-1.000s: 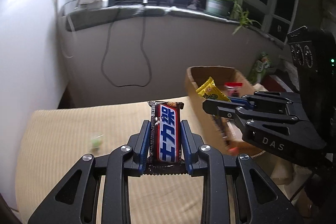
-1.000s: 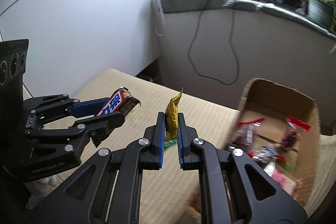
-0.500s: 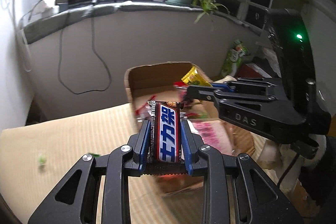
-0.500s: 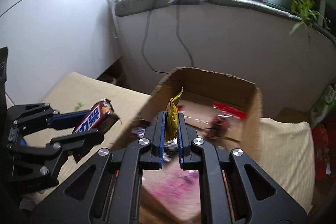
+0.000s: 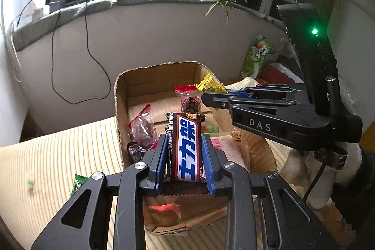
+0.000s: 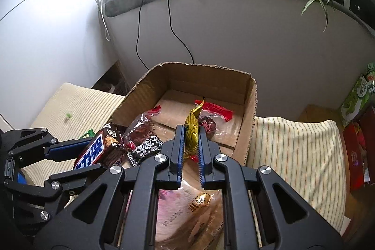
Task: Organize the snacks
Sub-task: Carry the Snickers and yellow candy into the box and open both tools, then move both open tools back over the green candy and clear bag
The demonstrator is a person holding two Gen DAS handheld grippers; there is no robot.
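Nearest, the left gripper (image 5: 185, 156) is clamped on a chocolate bar (image 5: 186, 147) and the right gripper (image 6: 190, 149) on a yellow snack packet (image 6: 192, 132), both poised over the open cardboard box (image 6: 248, 114) of snacks, apparently for dropping in.

A brown wrapper with a blue band, red-edged and lettered in white, is seen on the chocolate bar (image 5: 185, 149). The left gripper (image 5: 185, 151) is black with blue finger pads (image 5: 161, 157); the same colours are noted on the right gripper (image 6: 191, 151). The snack packet (image 6: 191, 134) is golden yellow. The cardboard box (image 6: 248, 109) is plain brown. Clear red-ended wrappers are recorded on the candy packs (image 6: 212, 118). The striped cloth (image 6: 297, 149) is cream with thin yellow and green lines.
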